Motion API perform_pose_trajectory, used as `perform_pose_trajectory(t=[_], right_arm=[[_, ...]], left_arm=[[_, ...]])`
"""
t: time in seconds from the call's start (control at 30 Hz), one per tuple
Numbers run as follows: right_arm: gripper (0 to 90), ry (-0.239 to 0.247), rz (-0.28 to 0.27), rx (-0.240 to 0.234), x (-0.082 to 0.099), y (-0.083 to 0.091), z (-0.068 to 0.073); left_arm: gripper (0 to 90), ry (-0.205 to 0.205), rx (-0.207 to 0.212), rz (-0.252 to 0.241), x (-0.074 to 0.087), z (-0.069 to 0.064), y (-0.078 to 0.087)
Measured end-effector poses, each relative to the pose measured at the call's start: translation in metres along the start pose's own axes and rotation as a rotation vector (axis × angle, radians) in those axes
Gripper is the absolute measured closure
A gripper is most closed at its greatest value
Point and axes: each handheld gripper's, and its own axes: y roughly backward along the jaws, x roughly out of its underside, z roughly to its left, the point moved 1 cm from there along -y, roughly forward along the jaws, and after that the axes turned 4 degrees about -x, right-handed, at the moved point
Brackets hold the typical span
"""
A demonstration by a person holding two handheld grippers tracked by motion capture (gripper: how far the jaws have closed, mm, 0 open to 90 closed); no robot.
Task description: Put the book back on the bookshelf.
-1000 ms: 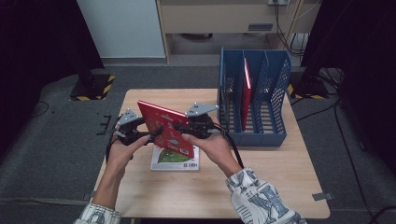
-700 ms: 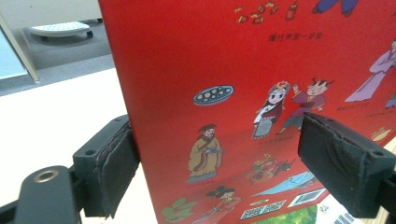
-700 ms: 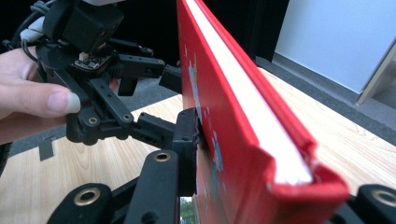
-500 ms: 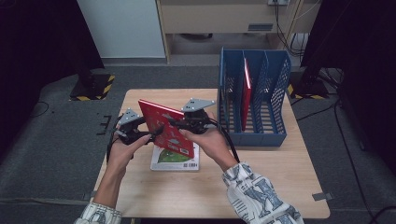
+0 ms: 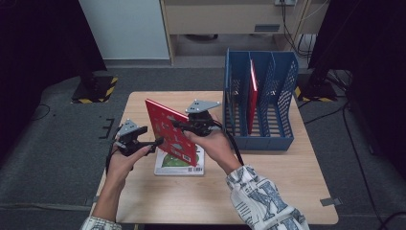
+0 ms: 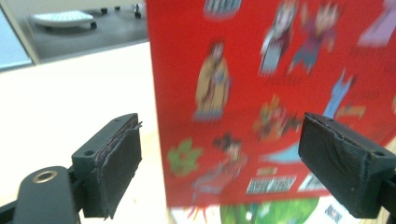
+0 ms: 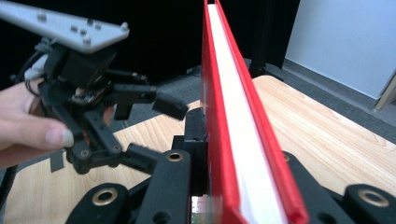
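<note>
A thin red picture book [image 5: 171,131] with cartoon figures on its cover stood tilted on edge above the tabletop [image 5: 268,187], clamped in the right gripper [image 5: 184,125]. Beneath it, toward six o'clock, a second book [image 5: 179,164] with a green and white cover lay flat. At three o'clock, a blue slotted file rack [image 5: 261,98] held another red book [image 5: 252,98] upright.

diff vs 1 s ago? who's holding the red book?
The left hand-held gripper let go of the upright red picture book and backed off leftward, jaws open. The right hand-held gripper stays clamped on it. The flat book and blue file rack haven't moved.
</note>
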Motion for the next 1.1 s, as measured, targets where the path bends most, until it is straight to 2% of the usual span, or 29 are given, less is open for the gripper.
perform_pose_trajectory(t=[0.3, 0.47, 0.5, 0.53, 0.63, 0.73, 0.8, 0.87, 1.1], right_arm=[[79.3, -0.021, -0.021, 0.034, -0.002, -0.001, 0.002], [79.4, -0.017, -0.031, 0.058, -0.006, 0.002, 0.001], [79.4, -0.021, -0.034, 0.065, -0.006, 0.003, 0.0], [79.4, -0.023, -0.036, 0.068, -0.007, 0.004, -0.001], [79.5, -0.037, -0.034, 0.089, -0.009, 0.007, -0.006], [79.4, -0.044, -0.03, 0.107, -0.011, 0.009, -0.01], [79.4, -0.045, -0.034, 0.113, -0.014, 0.011, -0.011], [79.4, -0.05, -0.036, 0.117, -0.017, 0.013, -0.012], [79.4, -0.034, -0.032, 0.141, -0.029, 0.019, -0.013]], left_arm=[[12.1, -0.007, -0.04, 0.094, 0.042, 0.005, 0.0], [8.5, -0.032, -0.038, 0.15, 0.056, 0.009, -0.004], [7.7, -0.022, -0.039, 0.158, 0.059, 0.01, -0.005], [7.6, -0.008, -0.044, 0.163, 0.061, 0.011, -0.006], [7.6, -0.002, -0.06, 0.187, 0.066, 0.014, -0.005], [7.6, -0.018, -0.087, 0.215, 0.071, 0.018, -0.004], [7.3, -0.007, -0.085, 0.228, 0.073, 0.021, -0.004], [6.8, 0.006, -0.103, 0.237, 0.075, 0.024, -0.005], [6.2, -0.011, -0.122, 0.261, 0.078, 0.026, -0.005]])
